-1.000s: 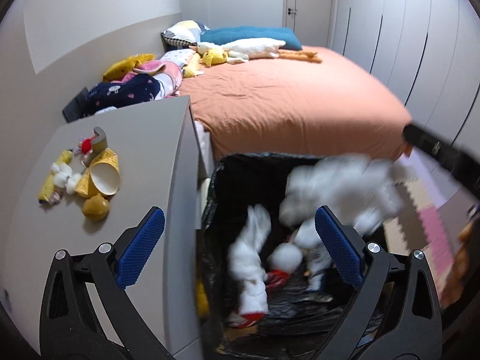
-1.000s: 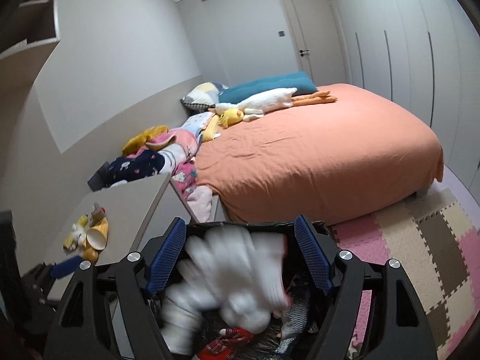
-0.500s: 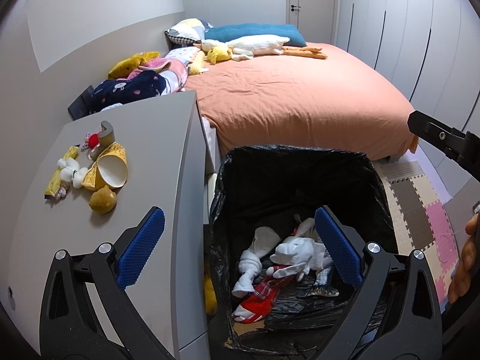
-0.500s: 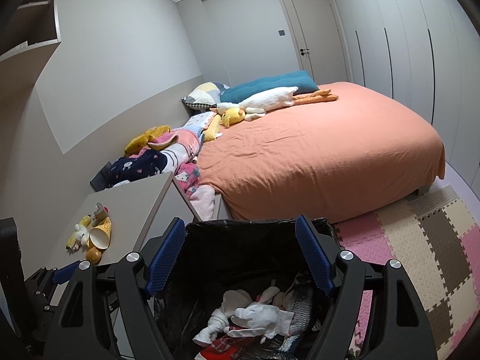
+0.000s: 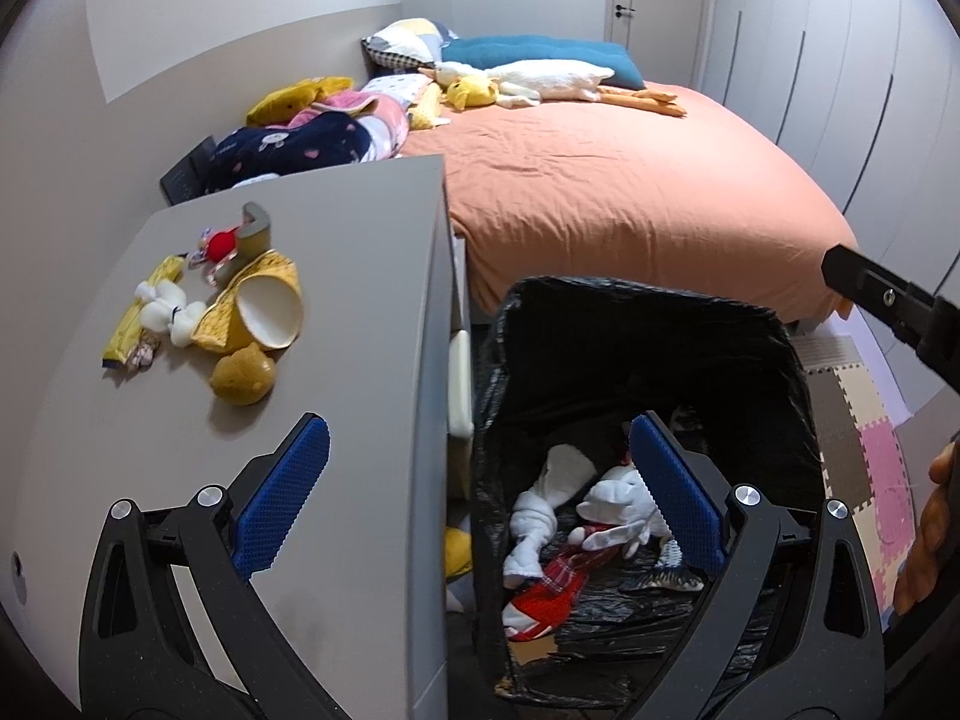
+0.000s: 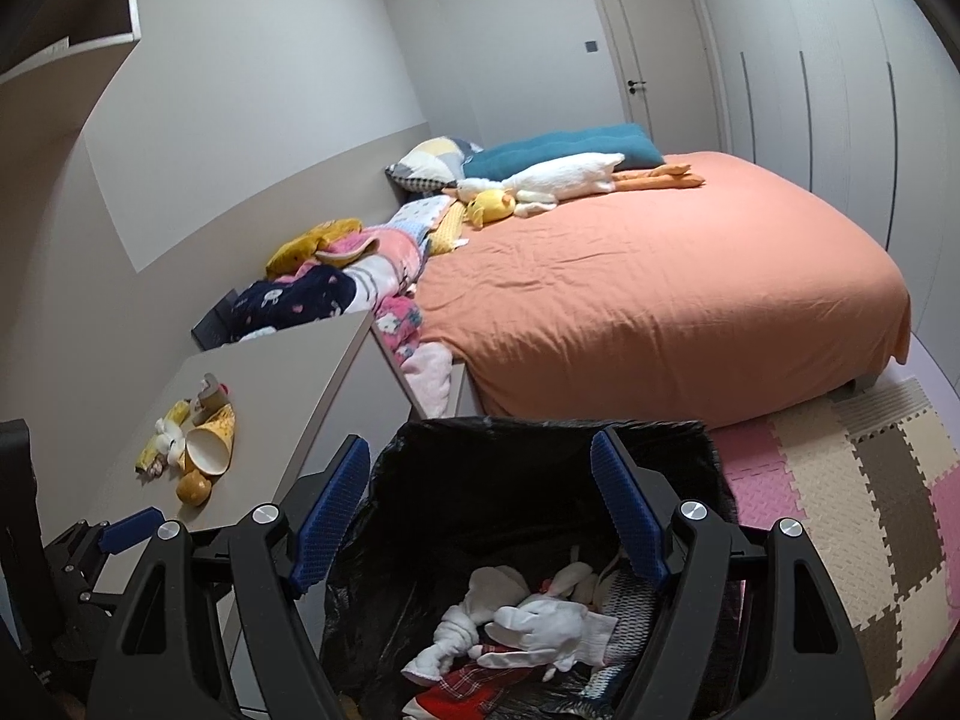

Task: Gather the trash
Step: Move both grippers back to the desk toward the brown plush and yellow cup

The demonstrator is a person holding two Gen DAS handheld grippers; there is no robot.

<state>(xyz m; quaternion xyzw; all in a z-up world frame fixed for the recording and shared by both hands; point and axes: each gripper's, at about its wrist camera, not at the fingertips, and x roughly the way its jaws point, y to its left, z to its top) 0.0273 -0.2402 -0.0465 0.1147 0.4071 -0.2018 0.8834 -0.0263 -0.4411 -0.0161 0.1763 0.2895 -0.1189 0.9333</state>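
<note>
A bin lined with a black bag stands beside the grey cabinet. White gloves, white and red cloth lie at its bottom. My left gripper is open and empty, straddling the cabinet edge and the bin. My right gripper is open and empty above the bin. On the cabinet top lie a yellow paper cup, a yellow wrapper, a white crumpled piece, a brown lump and a red item.
An orange bed with pillows and plush toys lies behind the bin. Clothes are piled by the wall. Foam floor mats lie to the right. The right gripper's finger shows at the left view's right edge.
The white gloves dropped from my right gripper into the bin and now lie at its bottom. My left gripper has shifted slightly toward the cabinet.
</note>
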